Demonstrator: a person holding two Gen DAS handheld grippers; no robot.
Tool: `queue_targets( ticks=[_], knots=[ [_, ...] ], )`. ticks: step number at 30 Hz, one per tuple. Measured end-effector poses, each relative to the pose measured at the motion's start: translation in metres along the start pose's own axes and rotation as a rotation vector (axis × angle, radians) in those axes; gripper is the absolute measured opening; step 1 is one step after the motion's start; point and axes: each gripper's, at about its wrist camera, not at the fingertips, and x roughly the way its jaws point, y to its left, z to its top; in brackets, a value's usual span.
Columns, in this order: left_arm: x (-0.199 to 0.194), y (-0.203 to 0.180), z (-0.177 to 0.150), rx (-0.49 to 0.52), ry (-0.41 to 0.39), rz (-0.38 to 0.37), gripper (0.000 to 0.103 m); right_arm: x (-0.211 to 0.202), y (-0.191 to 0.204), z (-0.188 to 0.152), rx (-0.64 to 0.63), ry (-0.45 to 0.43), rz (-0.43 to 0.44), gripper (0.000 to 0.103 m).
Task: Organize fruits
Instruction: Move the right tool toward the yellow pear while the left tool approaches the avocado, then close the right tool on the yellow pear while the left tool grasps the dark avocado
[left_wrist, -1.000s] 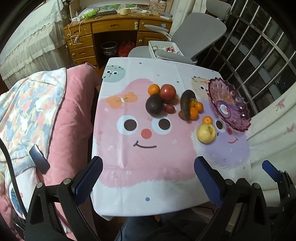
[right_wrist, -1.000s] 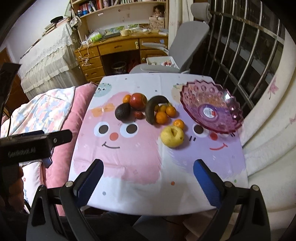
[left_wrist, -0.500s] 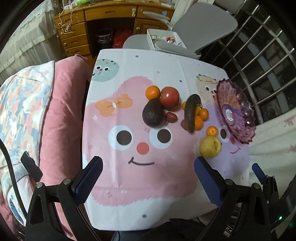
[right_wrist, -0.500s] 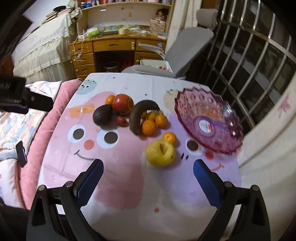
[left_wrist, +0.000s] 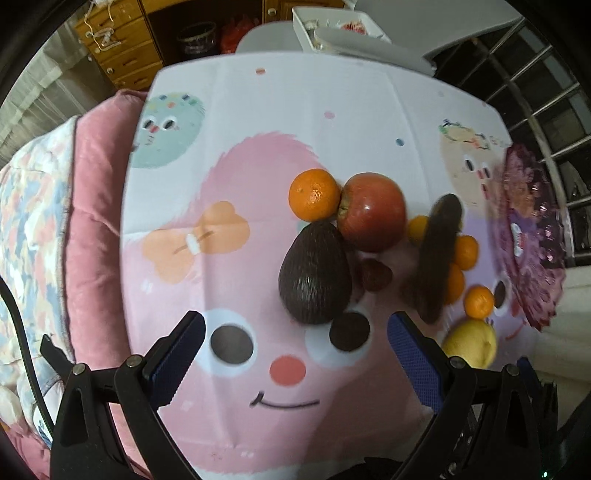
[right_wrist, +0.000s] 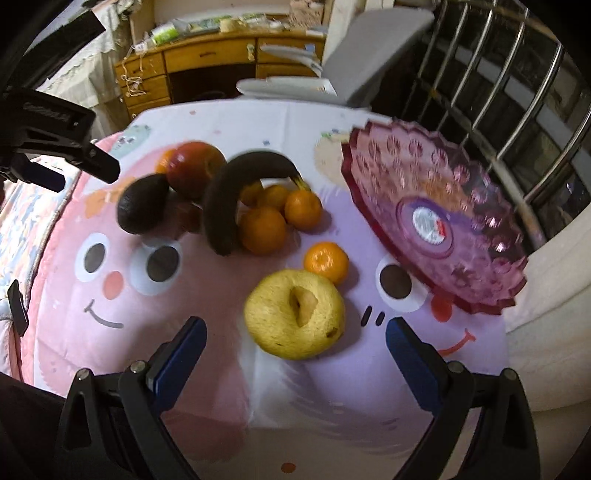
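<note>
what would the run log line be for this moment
left gripper: open, facing dark avocado | right gripper: open, facing yellow pear | pink glass bowl: no fruit inside | fruits: on tablecloth

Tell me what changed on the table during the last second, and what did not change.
Both grippers moved forward and down toward the fruit: the left gripper now faces the avocado, the right gripper faces the yellow pear. Both stayed open and took hold of nothing. The fruits, the dark banana and the empty purple glass bowl kept their places.
</note>
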Motion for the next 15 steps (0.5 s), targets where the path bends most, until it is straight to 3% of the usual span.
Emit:
queue_targets(
  ticks=[7, 12, 15],
  knots=[
    [0.046, 0.002, 0.018, -0.02, 0.052, 0.01, 0.093, 0.028, -0.007, -0.002, 0.032, 0.036, 0.009, 0.098],
    [0.06, 0.009, 0.022, -0.053, 0.057, -0.049, 0.085, 0.041, -0.003, 0.002, 0.027, 0.041, 0.017, 0.098],
    [0.066, 0.013, 0.022, -0.064, 0.049, -0.084, 0.082, 0.047, 0.001, 0.004, 0.024, 0.038, 0.033, 0.089]
  ],
)
